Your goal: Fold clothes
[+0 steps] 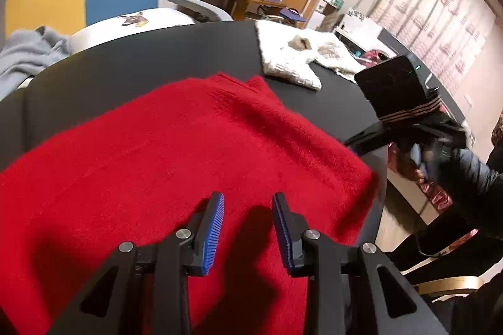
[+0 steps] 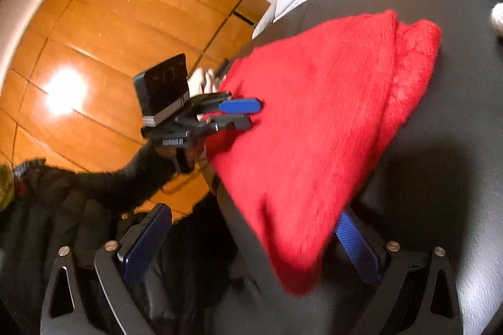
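Over the red sweater [image 1: 176, 152], left hand-held gripper [image 1: 248, 203] angled down, jaws apart, empty, right hand-held gripper [image 2: 254, 225] wide.

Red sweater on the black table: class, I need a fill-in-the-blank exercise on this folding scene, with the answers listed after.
1. The sweater between the left gripper's open jaws is ____.
2. It lies on a ____ table.
3. Beyond it lies a folded ____ knit garment.
4. The right gripper's jaws stand ____ around the sweater's corner.

Answers: red; black; white; open
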A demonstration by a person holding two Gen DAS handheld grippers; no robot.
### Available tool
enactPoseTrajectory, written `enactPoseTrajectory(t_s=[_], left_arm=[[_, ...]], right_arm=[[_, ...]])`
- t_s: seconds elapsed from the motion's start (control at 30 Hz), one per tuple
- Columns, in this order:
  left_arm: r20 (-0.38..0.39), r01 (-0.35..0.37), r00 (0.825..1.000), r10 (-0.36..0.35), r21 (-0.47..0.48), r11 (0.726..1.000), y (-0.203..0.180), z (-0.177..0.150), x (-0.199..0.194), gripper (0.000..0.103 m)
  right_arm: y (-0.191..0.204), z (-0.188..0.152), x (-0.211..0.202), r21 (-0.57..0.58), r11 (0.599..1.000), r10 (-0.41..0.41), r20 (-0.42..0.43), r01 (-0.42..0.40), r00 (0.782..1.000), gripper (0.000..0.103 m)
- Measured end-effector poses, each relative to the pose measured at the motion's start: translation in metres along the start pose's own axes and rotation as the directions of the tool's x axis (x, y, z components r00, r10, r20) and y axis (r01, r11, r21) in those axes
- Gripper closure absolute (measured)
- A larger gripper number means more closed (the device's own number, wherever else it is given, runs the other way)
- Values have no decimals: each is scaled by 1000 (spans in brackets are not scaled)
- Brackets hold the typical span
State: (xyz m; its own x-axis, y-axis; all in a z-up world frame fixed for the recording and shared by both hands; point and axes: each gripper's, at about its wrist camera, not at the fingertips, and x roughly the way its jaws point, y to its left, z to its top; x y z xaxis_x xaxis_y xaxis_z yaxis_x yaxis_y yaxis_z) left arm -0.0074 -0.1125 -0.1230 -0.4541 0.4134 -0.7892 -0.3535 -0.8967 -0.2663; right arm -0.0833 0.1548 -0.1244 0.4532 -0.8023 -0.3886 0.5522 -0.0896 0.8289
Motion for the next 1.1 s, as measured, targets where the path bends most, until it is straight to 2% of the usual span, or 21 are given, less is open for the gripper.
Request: enactPoseTrajectory(t_s=[0.07, 0.1, 0.13, 0.17, 0.2, 0.23, 0.27, 0.33, 0.47, 0.6, 0.77, 0.9, 0.93, 1.0, 1.1], left_arm=[[-16, -19, 1000, 19, 17, 1000, -4, 1, 9, 70], [-16, -6, 1000, 6, 6, 1000, -2, 0, 9, 70], [-22, 18, 1000, -18, -15, 1000, 1, 0, 9, 70], [-27, 46, 999, -47, -37, 998, 4, -1, 9, 70], [-30, 75, 997, -76, -58, 996, 8, -1, 9, 70], [-34, 86, 996, -88, -62, 994, 9, -2, 8, 71], [-41, 75, 996, -77, -38, 996, 7, -3, 7, 71], [-55, 48, 997, -47, 19, 999, -1, -6, 5, 70], [-56, 36, 998, -33, 55, 998, -12, -9, -3, 71], [-21, 49, 999, -48, 59, 997, -18, -11, -11, 68], [26, 63, 998, -63, 1, 998, -14, -6, -6, 67], [65, 41, 997, -39, -22, 999, -11, -1, -5, 66], [76, 31, 997, -29, -31, 999, -8, -2, -7, 66], [101, 2, 995, 3, -48, 999, -2, -4, -15, 66], [110, -57, 992, 64, -68, 996, 13, -12, -28, 66]], right_arm=[[16, -1, 12, -24, 996, 81, -70, -83, 994, 0], [30, -6, 19, -55, 987, 146, -133, -154, 980, 0], [42, -12, 27, -79, 979, 167, -206, -187, 964, 0], [47, -18, 34, -84, 982, 144, -267, -172, 953, 0], [45, -26, 45, -75, 991, 73, -352, -106, 933, 0], [44, -33, 49, -84, 994, 25, -398, -64, 917, 0], [43, -38, 50, -98, 995, -13, -430, -32, 903, 1], [41, -39, 42, -76, 997, -56, -444, 25, 894, 1], [33, -43, 25, -15, 998, -55, -403, 54, 914, 1], [33, -55, 3, -12, 991, -128, -329, 132, 936, 1], [40, -40, -28, -40, 946, -323, -194, 322, 926, 0], [53, -16, -44, -75, 910, -412, -67, 407, 909, 0], [58, -9, -43, -86, 904, -422, -27, 418, 906, 0], [70, 4, -34, -96, 910, -398, 63, 402, 915, 0], [71, 27, -11, -128, 917, -363, 118, 377, 924, 0]])
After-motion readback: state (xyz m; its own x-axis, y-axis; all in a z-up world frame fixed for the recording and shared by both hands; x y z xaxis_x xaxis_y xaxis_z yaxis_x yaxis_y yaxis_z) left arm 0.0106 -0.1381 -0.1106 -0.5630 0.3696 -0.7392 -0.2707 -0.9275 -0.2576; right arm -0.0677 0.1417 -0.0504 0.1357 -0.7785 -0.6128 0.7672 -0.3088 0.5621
